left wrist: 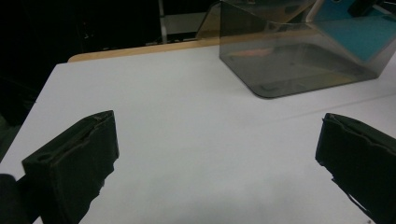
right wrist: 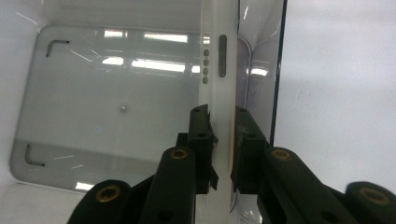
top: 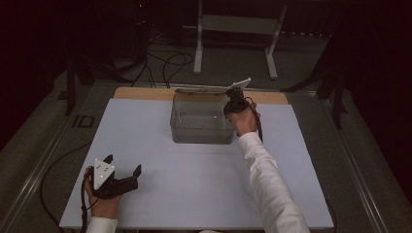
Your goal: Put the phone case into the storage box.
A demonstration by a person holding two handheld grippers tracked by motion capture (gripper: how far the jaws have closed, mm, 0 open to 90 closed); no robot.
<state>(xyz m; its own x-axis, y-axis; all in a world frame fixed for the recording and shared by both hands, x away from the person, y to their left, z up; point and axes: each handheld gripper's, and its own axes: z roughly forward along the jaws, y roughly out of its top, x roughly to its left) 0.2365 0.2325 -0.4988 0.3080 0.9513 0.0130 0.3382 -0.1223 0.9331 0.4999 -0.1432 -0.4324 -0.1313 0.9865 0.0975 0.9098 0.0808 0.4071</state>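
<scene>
High view: my right gripper (top: 236,97) is up at the far right corner of the clear bin (top: 201,127), which sits mid-desk toward the far edge, and it holds a thin white phone-like slab (top: 239,84) that sticks out past the bin's rim; the right forearm in a white sleeve (top: 265,179) stretches diagonally from the near edge, wrist bent down over the bin. My left gripper (top: 124,166) rests low at the near left of the white desk (top: 194,194), jaws spread apart, nothing in them, hand just parked. Left gripper view: both black jaws wide apart over bare desk, the bin (left wrist: 299,60) well off to the far right, not touched. Right gripper view: jaws clamped on the white slab (right wrist: 219,93), edge-on and upright, hanging over the bin's empty floor (right wrist: 107,107) beside its right wall. I judge the step as lowering the slab into the bin. Next move calls for dropping the wrist straight down, keeping clear of the right wall, then releasing once it's near the floor. Left stays idle, I'd guess.
</scene>
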